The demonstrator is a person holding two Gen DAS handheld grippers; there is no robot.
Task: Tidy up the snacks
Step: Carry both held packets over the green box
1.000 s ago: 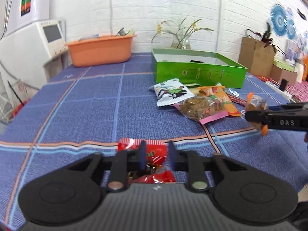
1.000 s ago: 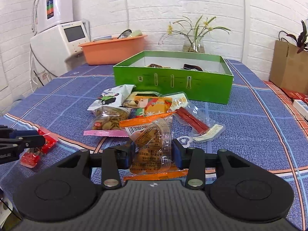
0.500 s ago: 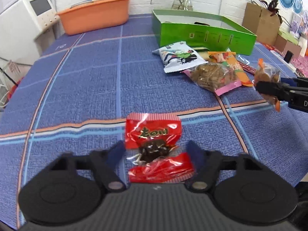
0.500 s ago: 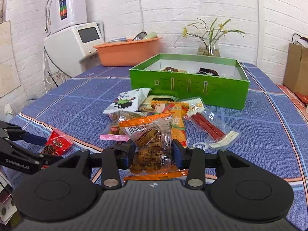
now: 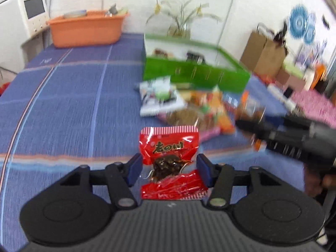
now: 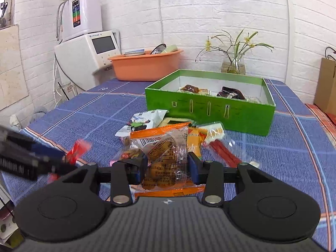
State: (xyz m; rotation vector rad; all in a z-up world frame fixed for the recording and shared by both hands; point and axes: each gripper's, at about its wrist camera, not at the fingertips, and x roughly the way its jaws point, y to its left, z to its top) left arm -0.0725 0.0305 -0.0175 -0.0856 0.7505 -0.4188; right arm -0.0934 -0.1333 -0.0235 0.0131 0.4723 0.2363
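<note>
Left wrist view: my left gripper (image 5: 169,169) has the red snack packet (image 5: 169,147) between its blue pads; jaws have just been closing, and the pads look pressed on the packet's sides, so I read it as grasped, lifted off the blue tablecloth (image 5: 73,96). Pic is blurred.

Right wrist view: my right gripper (image 6: 167,166) is clamped on a clear packet w/ orange ends (image 6: 166,157), held above the cloth. Snack pile (image 6: 151,124) lies just in front of the green box (image 6: 210,110), which already has a couple of dark snacks inside. Orange tub (image 6: 145,67) & vase (image 6: 233,64) sit farther back by the brick wall.
</note>
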